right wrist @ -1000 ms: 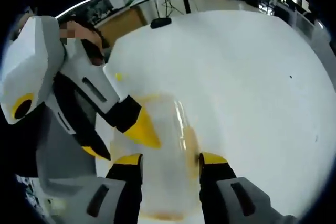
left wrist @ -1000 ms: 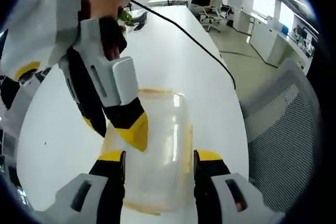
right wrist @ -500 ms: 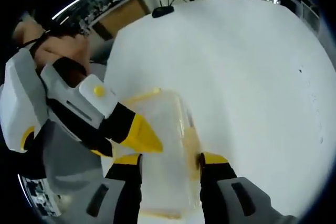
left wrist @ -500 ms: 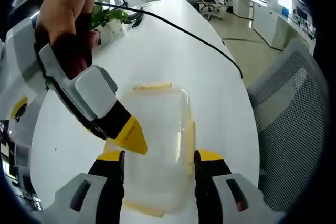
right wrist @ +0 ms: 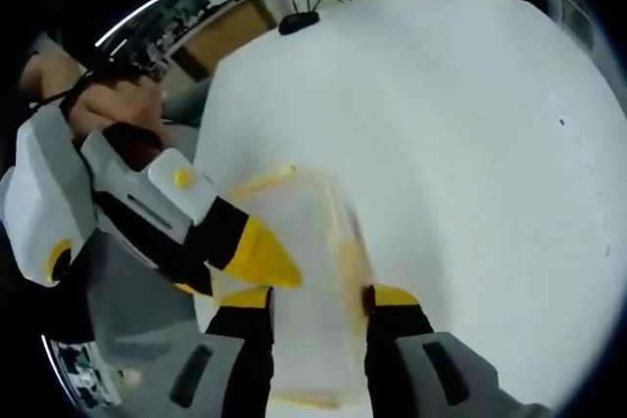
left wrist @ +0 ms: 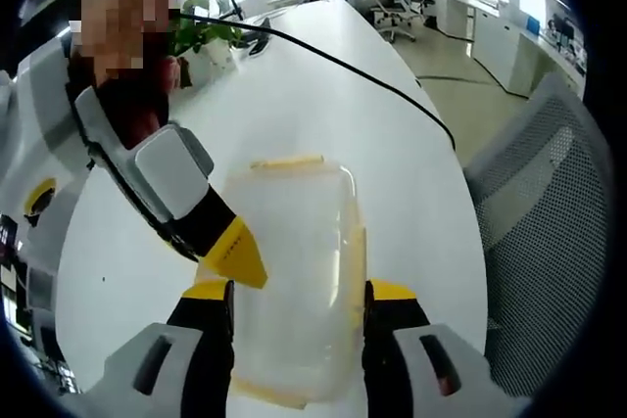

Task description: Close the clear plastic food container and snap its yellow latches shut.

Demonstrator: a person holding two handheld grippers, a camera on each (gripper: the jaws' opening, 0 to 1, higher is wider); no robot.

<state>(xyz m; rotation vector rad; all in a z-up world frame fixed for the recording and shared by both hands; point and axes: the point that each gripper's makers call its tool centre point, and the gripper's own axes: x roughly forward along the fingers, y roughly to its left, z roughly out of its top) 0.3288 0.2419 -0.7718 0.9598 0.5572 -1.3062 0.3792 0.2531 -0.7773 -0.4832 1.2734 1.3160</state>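
The clear plastic container (left wrist: 294,242) lies flat on the white table (left wrist: 323,95), with its lid on. One yellow latch (left wrist: 286,160) lines its far end and another (left wrist: 359,261) its right side. My left gripper (left wrist: 299,291) hangs over the near end, open, its yellow-tipped jaws astride the box. The right gripper (left wrist: 211,252), held by a hand, reaches in from the left with a yellow tip on the lid's left edge. In the right gripper view, my right gripper (right wrist: 318,298) is open over the container (right wrist: 309,232), beside its side latch (right wrist: 351,261). The left gripper (right wrist: 230,276) crosses in from the left.
A black cable (left wrist: 372,80) runs across the table beyond the container. A potted plant (left wrist: 201,31) stands at the far left. A grey mesh chair (left wrist: 539,193) sits off the table's right edge. Bare white tabletop (right wrist: 441,144) spreads to the right.
Over the second, the right gripper dropped lower and swung along the lid's left side. Its jaws have drawn slightly closer together. The container has stayed put.
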